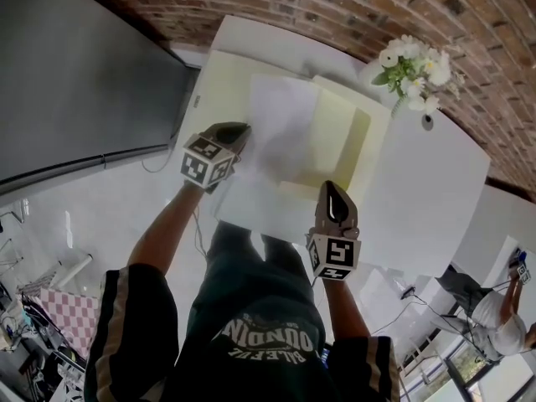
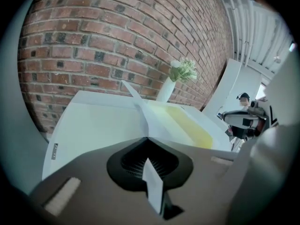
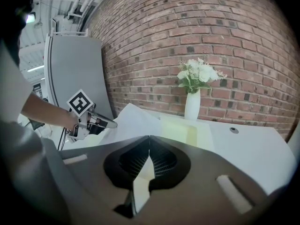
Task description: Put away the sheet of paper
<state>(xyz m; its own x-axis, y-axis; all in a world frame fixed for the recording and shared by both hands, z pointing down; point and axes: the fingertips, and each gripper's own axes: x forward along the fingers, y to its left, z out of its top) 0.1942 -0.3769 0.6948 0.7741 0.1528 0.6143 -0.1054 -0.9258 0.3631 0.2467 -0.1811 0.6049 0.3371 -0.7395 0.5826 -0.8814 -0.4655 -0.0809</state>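
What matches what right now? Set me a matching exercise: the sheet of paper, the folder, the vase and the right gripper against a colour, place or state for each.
1. sheet of paper
2. folder
3. vase
4. right gripper

a. pale yellow, flat on the table
b. shut on the sheet's near edge
c. white, gripped at two edges
d. stands by the brick wall

Pairs: 1-c; 2-a; 3-d; 4-b

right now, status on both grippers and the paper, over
Left hand-held gripper and right hand-held gripper both shut on the sheet of paper. Sheet held over the open yellow case, not in yet. Vase of flowers behind, out of the way.
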